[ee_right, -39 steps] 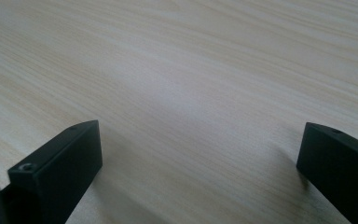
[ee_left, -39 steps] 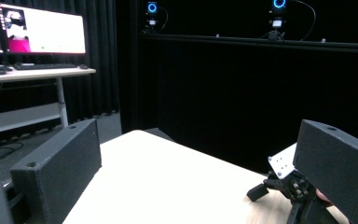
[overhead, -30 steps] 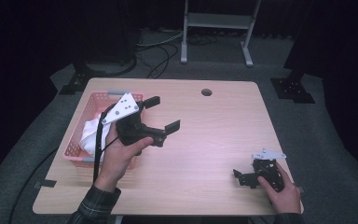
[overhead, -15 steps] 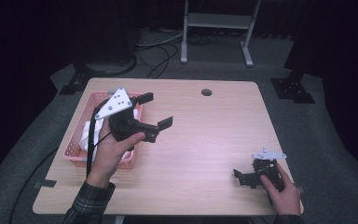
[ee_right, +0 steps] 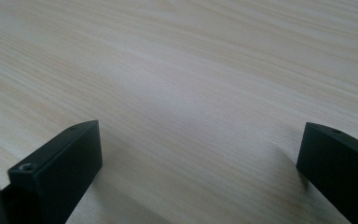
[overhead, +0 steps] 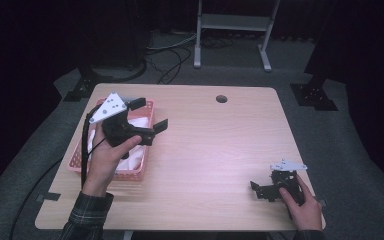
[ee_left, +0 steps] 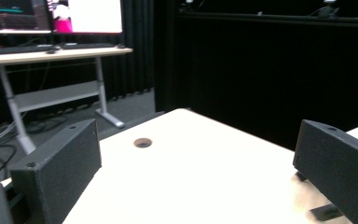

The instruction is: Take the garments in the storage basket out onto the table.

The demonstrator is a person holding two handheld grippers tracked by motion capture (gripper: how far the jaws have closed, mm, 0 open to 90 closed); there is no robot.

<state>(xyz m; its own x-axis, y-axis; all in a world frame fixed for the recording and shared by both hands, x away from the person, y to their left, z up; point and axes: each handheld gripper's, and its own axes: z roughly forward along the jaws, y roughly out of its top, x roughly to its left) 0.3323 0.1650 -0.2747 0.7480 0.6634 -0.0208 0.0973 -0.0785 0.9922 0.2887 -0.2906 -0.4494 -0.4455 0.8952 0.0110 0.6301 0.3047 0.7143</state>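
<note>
Nothing is gripped yet: the left gripper (overhead: 149,114) is held with jaws spread above the pink basket (overhead: 111,174) where the white cloth (overhead: 136,157) lies, the right gripper (overhead: 261,190) rests spread on the table (overhead: 215,145), so picking is left.

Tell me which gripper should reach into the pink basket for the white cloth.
Left. The left gripper hovers open above the pink basket holding the white cloth. The right gripper rests open at the table's opposite near corner.
</note>
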